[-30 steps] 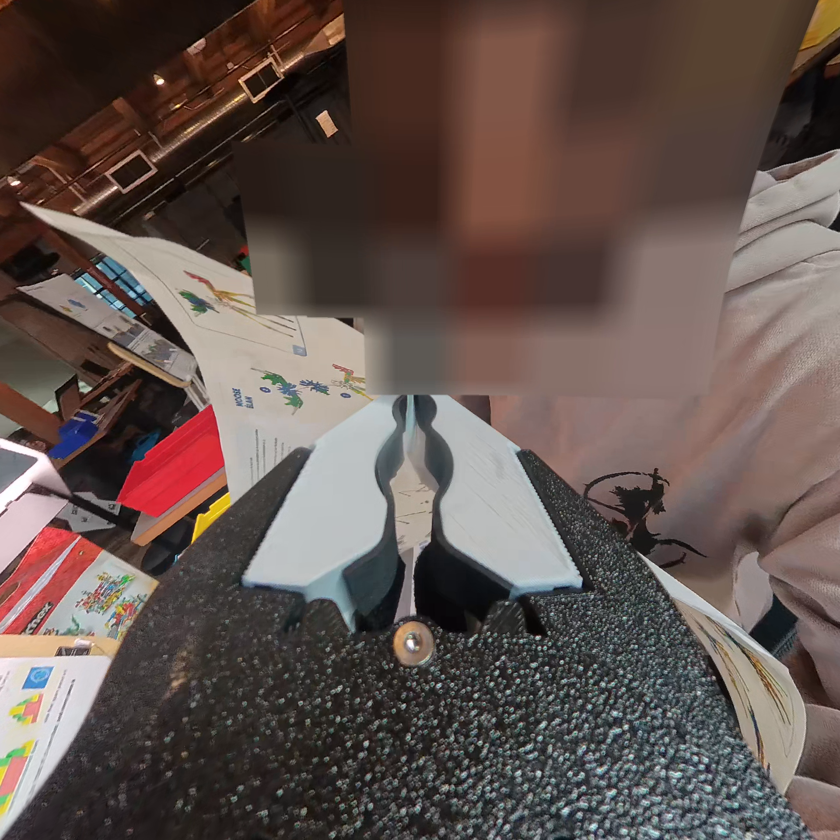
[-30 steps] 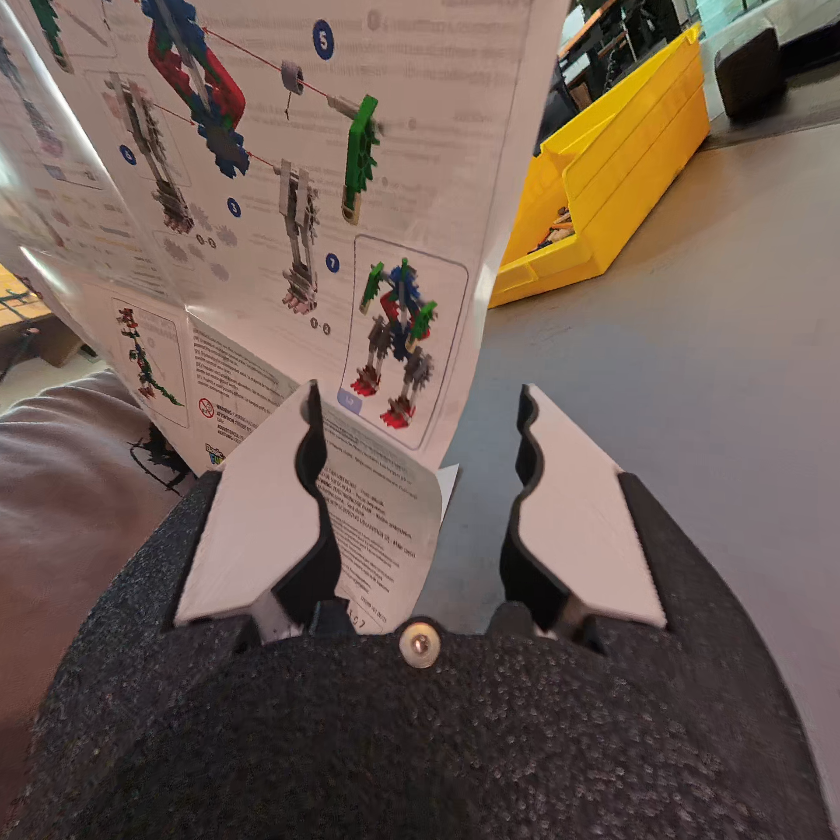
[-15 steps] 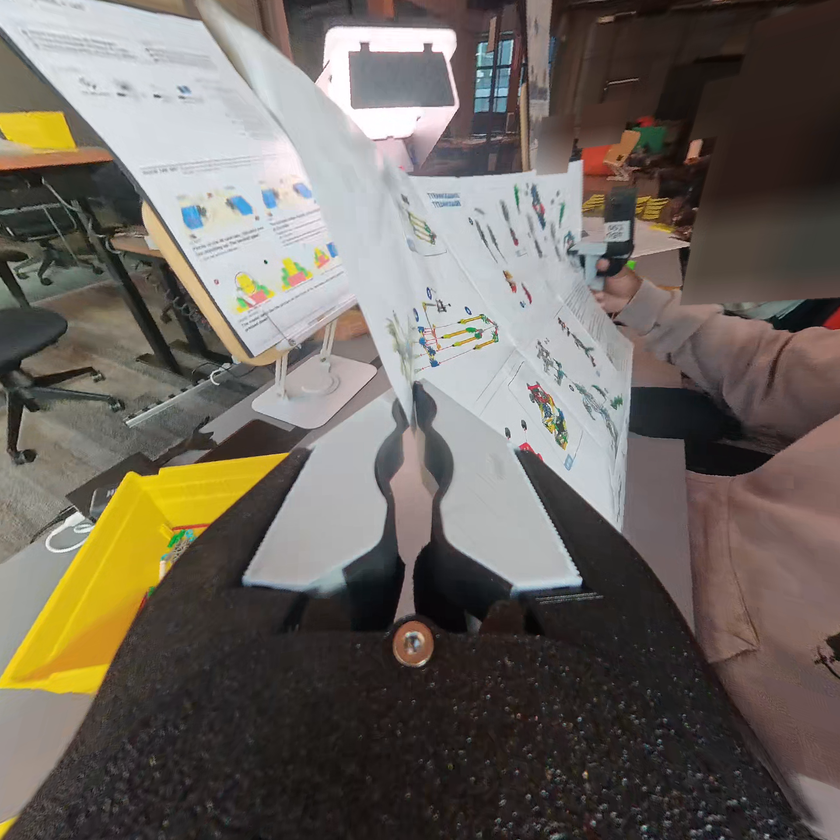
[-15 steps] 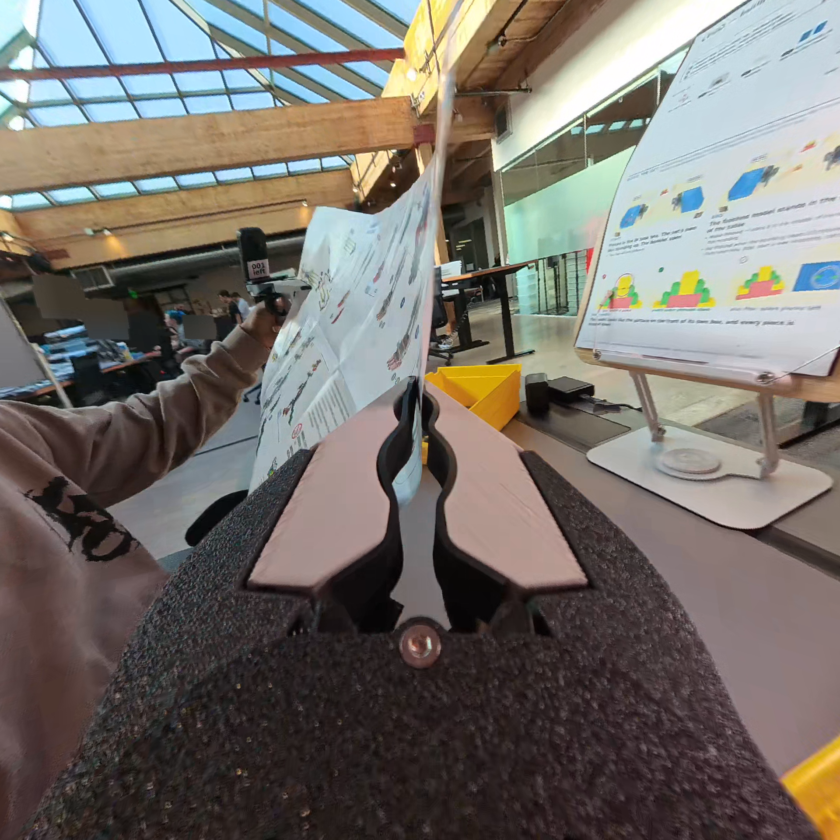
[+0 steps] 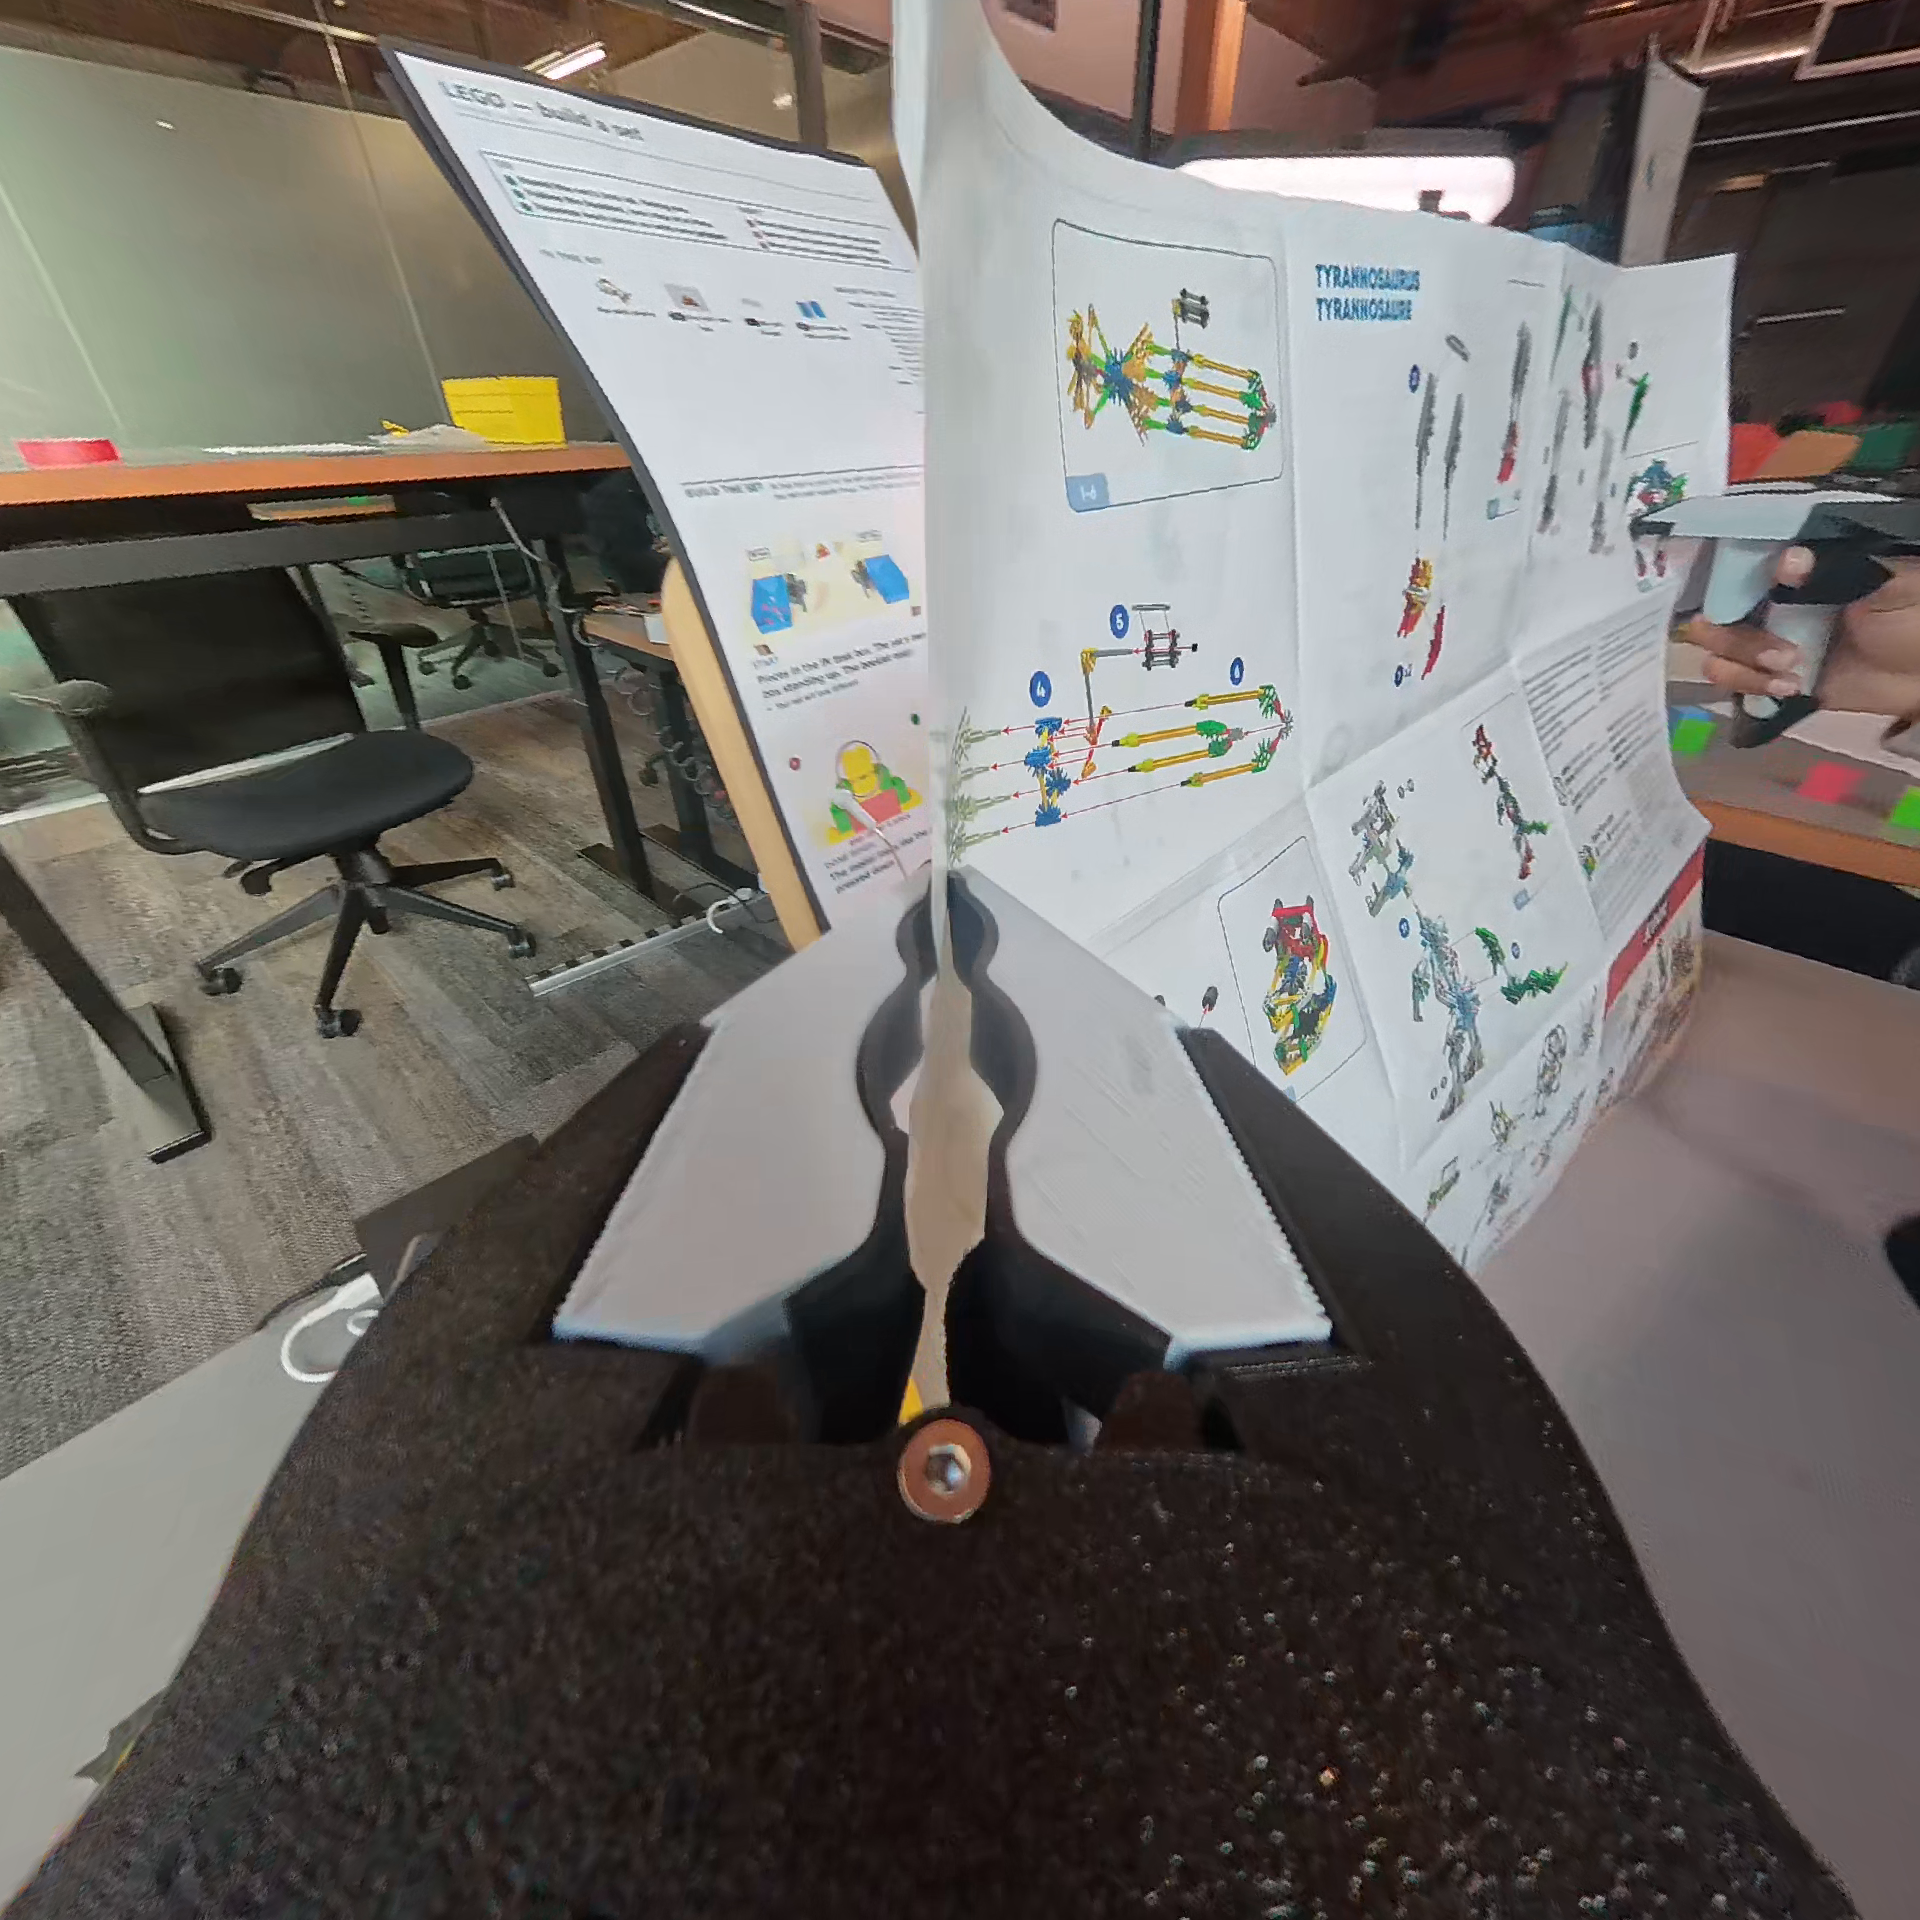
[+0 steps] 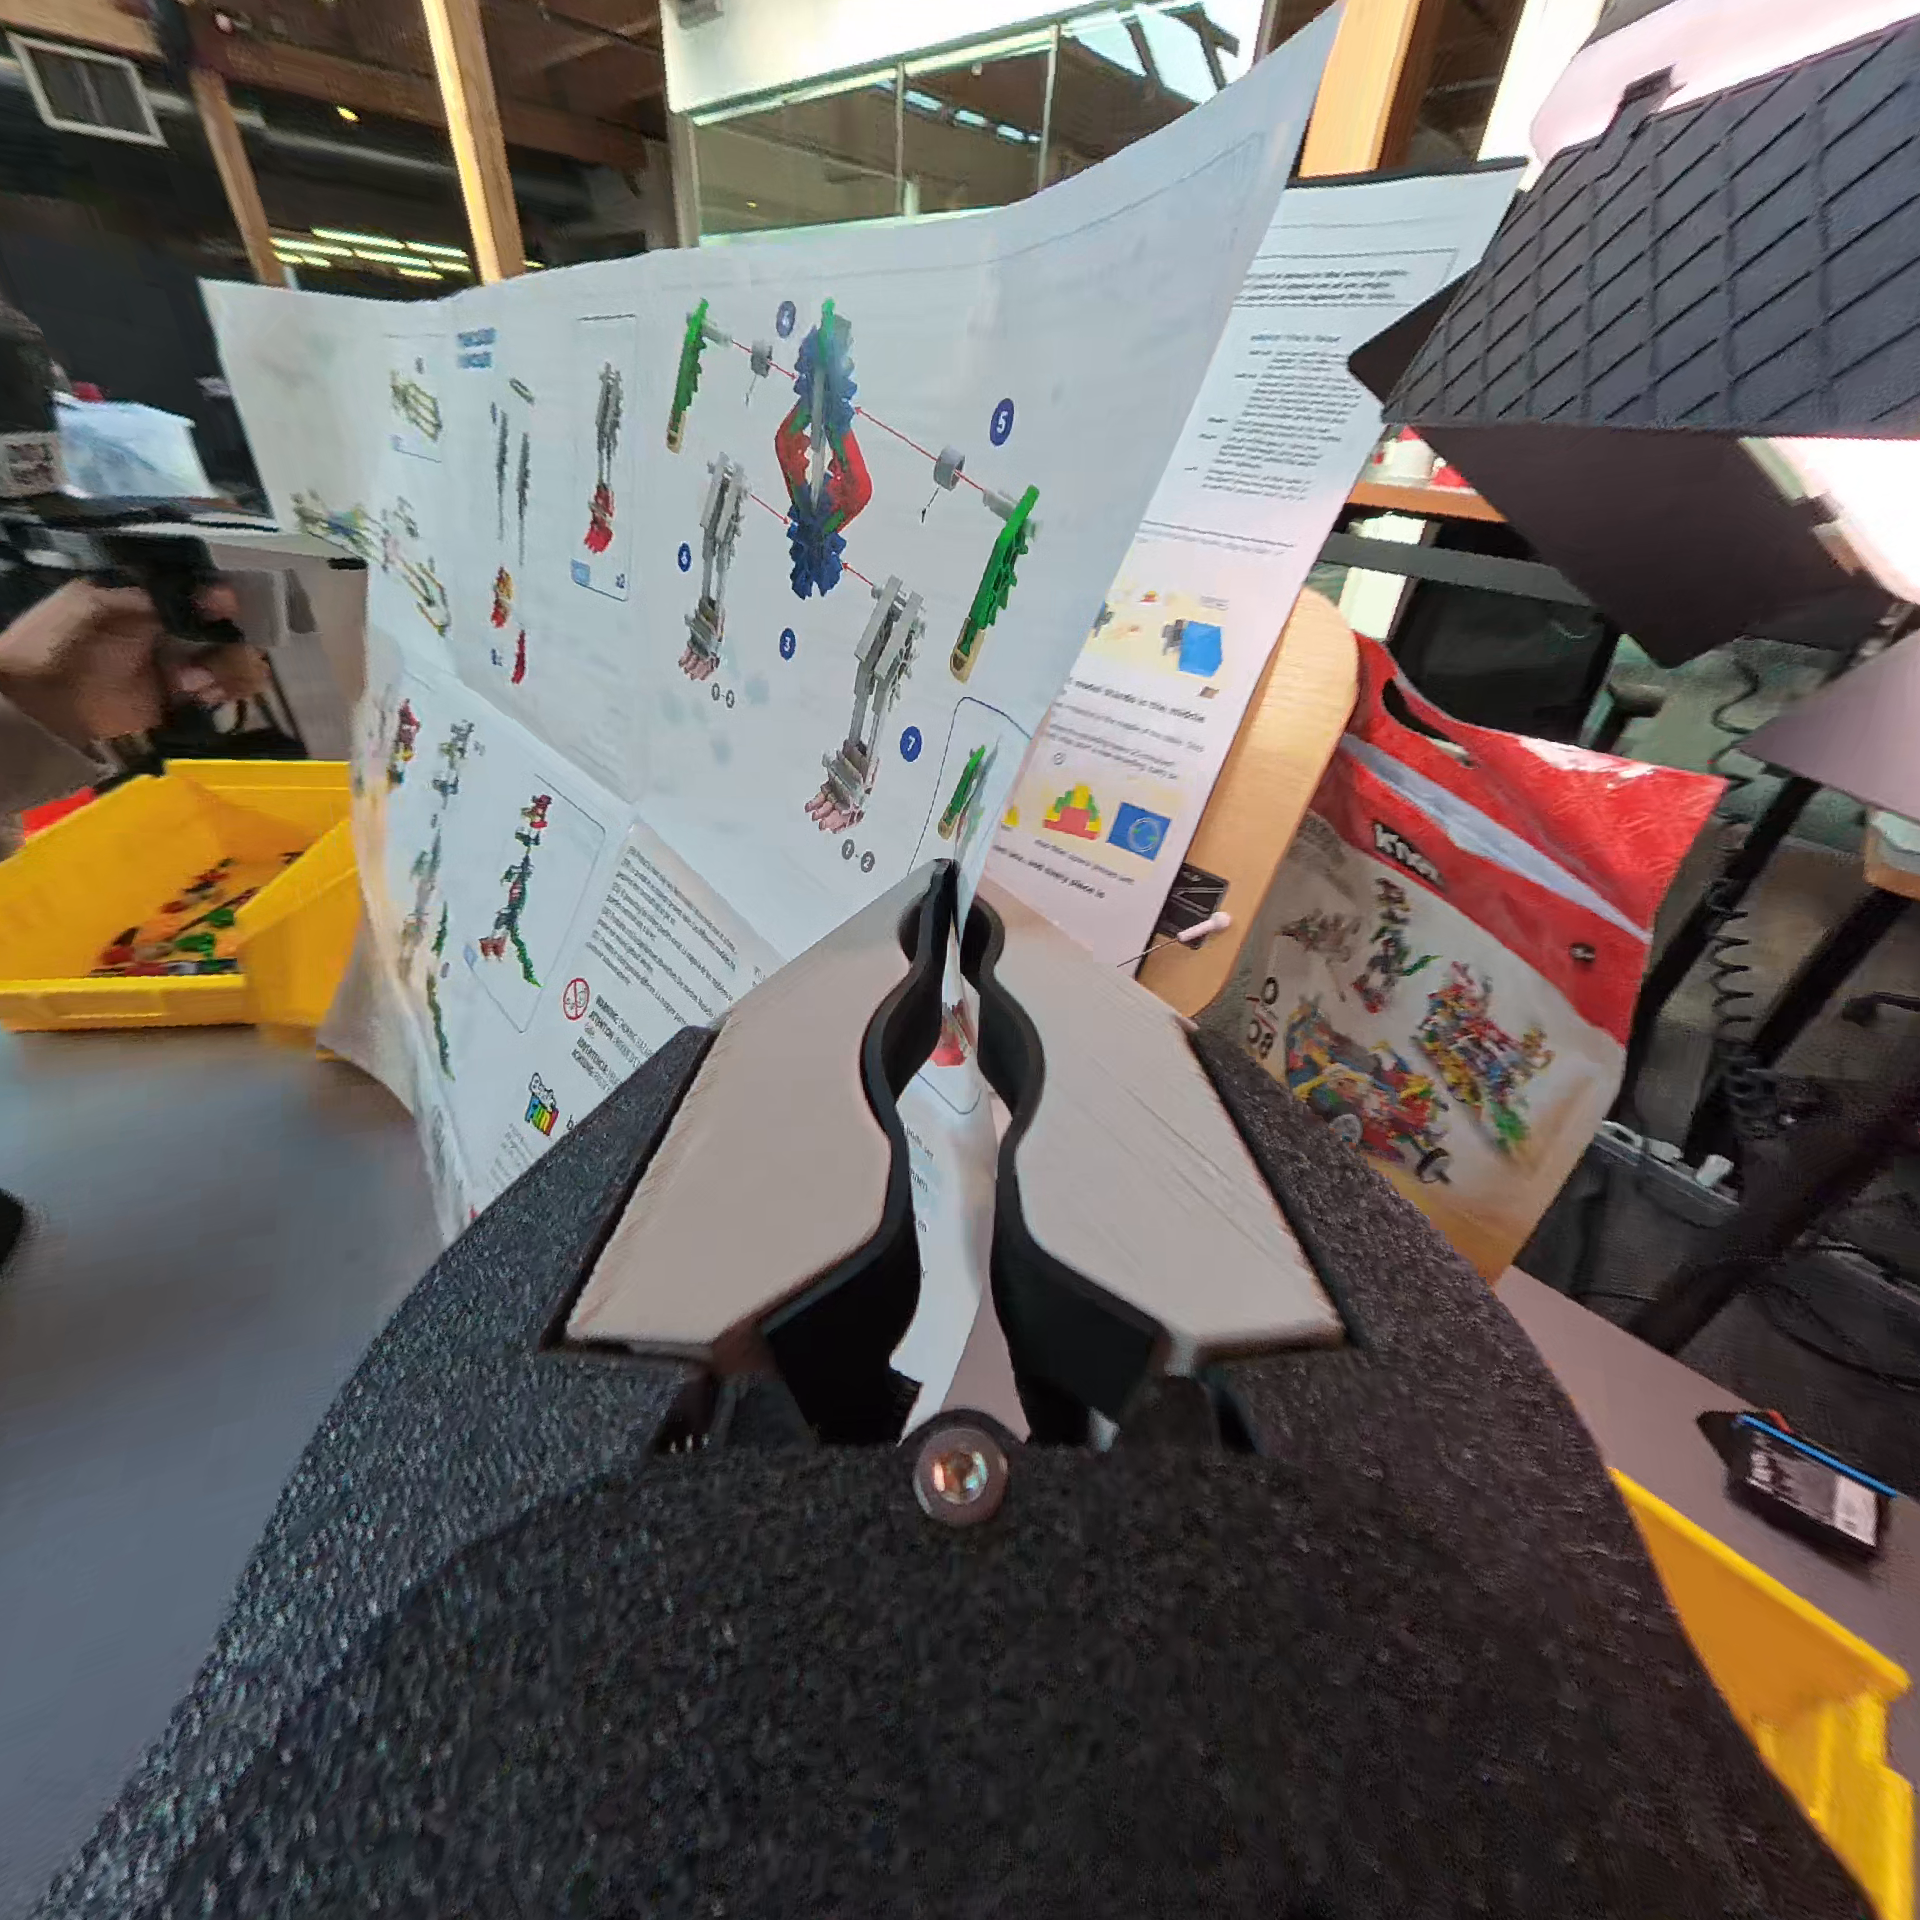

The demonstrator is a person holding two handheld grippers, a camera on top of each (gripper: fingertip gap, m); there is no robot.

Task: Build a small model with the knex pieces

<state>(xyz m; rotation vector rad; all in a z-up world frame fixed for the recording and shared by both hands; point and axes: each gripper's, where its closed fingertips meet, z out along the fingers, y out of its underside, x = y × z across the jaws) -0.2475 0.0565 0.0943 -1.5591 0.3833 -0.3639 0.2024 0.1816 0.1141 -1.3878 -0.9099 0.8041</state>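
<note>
A large white instruction sheet (image 5: 1351, 665) with coloured building diagrams is stretched upright between my two grippers. My left gripper (image 5: 948, 894) is shut on one side edge of the sheet. My right gripper (image 6: 951, 883) is shut on the opposite side edge of the same sheet (image 6: 644, 540). The sheet's lower edge reaches down to the grey table (image 5: 1714, 1299). In the left wrist view the right gripper (image 5: 1766, 582) shows at the far side in a hand. In the right wrist view the left gripper shows blurred at the far left in a hand (image 6: 114, 655).
A printed board on a wooden stand (image 5: 727, 436) rises behind the sheet. A yellow bin (image 6: 156, 894) with small coloured parts sits at the left. A red and white toy bag (image 6: 1455, 956) leans at the right. A black lamp hood (image 6: 1683, 260) hangs overhead. Spacing between my two grippers at the tips: around 50 centimetres.
Both grippers swung round and down with the sheet, which now stands spread and upright over the table. The right gripper, open one second ago, has shut on the sheet's edge.
</note>
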